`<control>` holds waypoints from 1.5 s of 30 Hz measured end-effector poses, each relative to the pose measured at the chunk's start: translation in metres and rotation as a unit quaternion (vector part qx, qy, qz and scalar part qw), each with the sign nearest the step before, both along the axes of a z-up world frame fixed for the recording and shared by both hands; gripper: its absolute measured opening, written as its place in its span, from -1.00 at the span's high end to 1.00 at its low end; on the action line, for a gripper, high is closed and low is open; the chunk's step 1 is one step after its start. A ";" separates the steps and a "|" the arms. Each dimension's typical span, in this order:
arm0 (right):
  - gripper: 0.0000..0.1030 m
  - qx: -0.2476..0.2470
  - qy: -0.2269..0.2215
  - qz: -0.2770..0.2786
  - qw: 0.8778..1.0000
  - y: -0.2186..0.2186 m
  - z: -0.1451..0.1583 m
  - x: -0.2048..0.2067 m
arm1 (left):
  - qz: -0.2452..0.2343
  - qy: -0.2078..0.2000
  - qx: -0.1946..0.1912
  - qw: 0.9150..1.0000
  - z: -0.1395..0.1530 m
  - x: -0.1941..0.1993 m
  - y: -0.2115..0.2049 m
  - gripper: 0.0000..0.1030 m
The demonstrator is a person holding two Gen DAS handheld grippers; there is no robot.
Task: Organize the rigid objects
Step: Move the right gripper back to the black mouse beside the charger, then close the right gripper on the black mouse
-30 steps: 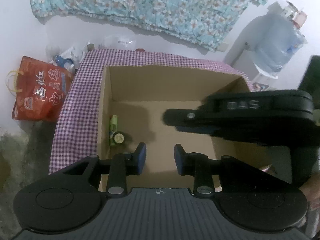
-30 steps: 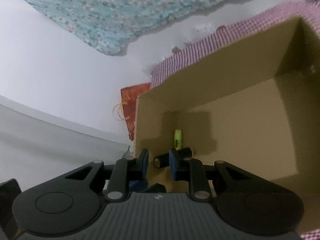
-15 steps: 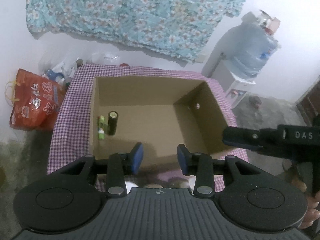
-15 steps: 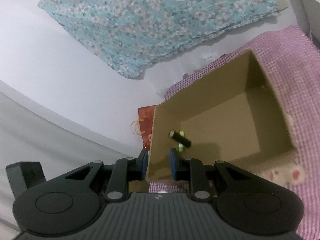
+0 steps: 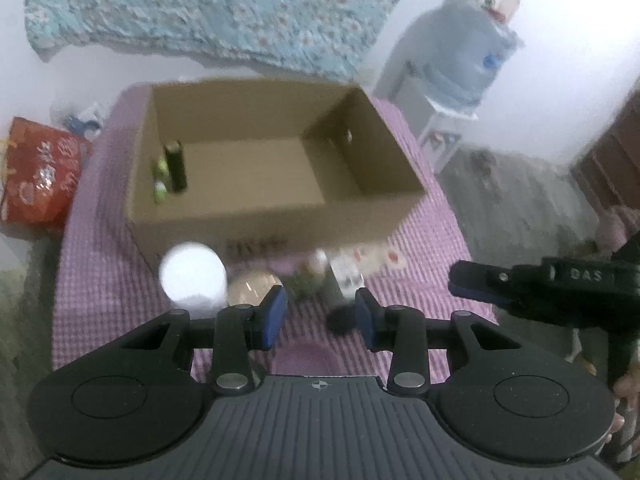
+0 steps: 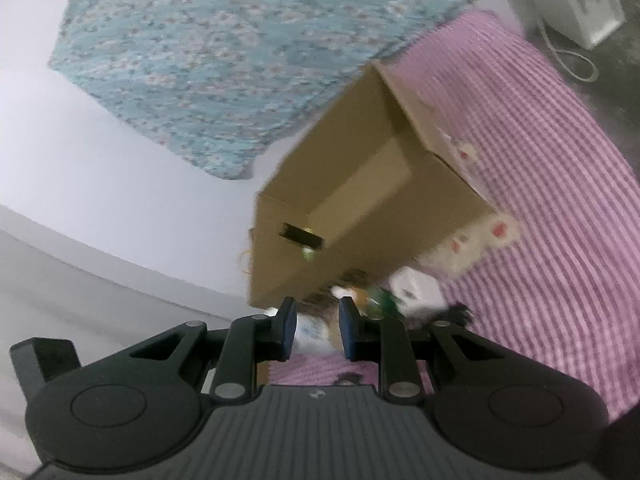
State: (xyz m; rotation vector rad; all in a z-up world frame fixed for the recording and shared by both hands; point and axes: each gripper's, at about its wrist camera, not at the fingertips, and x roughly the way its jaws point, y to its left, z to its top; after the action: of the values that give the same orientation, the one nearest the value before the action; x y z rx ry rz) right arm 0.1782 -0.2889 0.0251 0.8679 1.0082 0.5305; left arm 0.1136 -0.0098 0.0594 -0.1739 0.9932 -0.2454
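An open cardboard box (image 5: 280, 216) stands on the purple checked tablecloth (image 5: 100, 280). Against its left wall lie a black cylinder (image 5: 176, 166) and a small green item (image 5: 161, 178). On the cloth in front of the box sit a white ball (image 5: 193, 276), a golden ball (image 5: 252, 288), a blurred green object (image 5: 306, 284), a white pack (image 5: 346, 272) and a small black thing (image 5: 340, 322). My left gripper (image 5: 320, 318) hovers open above them, holding nothing. My right gripper (image 6: 318, 328) is at the box's near corner (image 6: 360, 216), jaws narrowly apart and empty; from the side, my right gripper (image 5: 464, 282) shows at the right.
A red bag (image 5: 36, 176) sits on the floor left of the table. A water jug on a white stand (image 5: 468, 60) is at the back right. Floral cloth (image 5: 220, 8) hangs on the wall. A white soft item with red spots (image 6: 480, 240) lies by the box.
Both grippers have drawn back out of the box to the table's near side. The loose objects in front of the box have come into view. The left jaws stand a little wider.
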 end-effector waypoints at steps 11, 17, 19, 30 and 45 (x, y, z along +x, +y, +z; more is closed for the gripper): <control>0.37 -0.032 0.061 -0.016 0.997 -0.001 -0.055 -0.020 | -0.046 0.024 0.046 0.998 -0.055 0.000 -0.038 0.27; 0.17 -0.025 0.086 -0.030 0.996 -0.003 -0.075 -0.012 | -0.078 0.036 0.058 0.995 -0.082 0.009 -0.055 0.18; 0.15 -0.017 0.099 -0.034 0.994 -0.002 -0.082 -0.007 | -0.082 0.040 0.059 0.994 -0.090 0.014 -0.058 0.16; 0.15 -0.007 0.135 -0.044 0.990 0.010 -0.116 0.017 | -0.097 0.048 0.089 0.990 -0.117 0.040 -0.078 0.02; 0.15 -0.003 0.149 -0.046 0.988 0.008 -0.134 0.027 | -0.105 0.070 0.095 0.987 -0.142 0.056 -0.094 0.02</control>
State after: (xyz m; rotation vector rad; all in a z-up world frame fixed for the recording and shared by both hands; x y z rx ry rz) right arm 0.2056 -0.2811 -0.1084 1.0023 1.2348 0.3242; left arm 0.1691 -0.1033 -0.0824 0.0893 1.1704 -0.3325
